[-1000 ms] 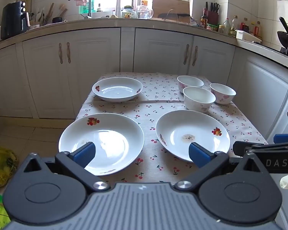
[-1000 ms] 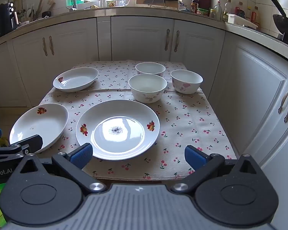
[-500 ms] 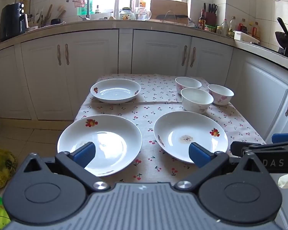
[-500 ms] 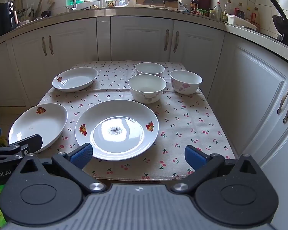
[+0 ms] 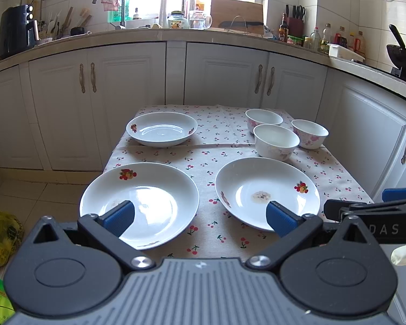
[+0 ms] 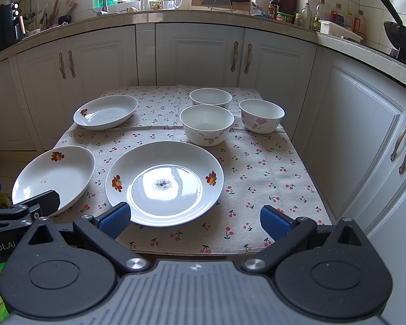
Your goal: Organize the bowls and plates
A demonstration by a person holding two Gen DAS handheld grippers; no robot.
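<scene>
Both tools hang at the near edge of the table, and neither holds anything. The left gripper has its blue pads spread wide, hovering low over the near plates; the right gripper is spread just as wide, above the cloth's near hem. I judge nothing has been gathered yet, since every dish lies on its own.

Closest to the left gripper sits the near-left plate, with a fruit print on its rim, hanging slightly over the left edge of the cherry-print tablecloth. Just beside it, apart by a strip of cloth, is the centre plate, with a dark speck of residue in its well and fruit motifs on either side. These two look the natural pair to stack first, being nearest and alike in shape.

Further back on the left lies the deep plate, alone. On the right three floral bowls cluster: the front bowl, the right bowl and the rear bowl, close together but not nested, so they could be slipped one into another

Beyond stand white cabinets
</scene>
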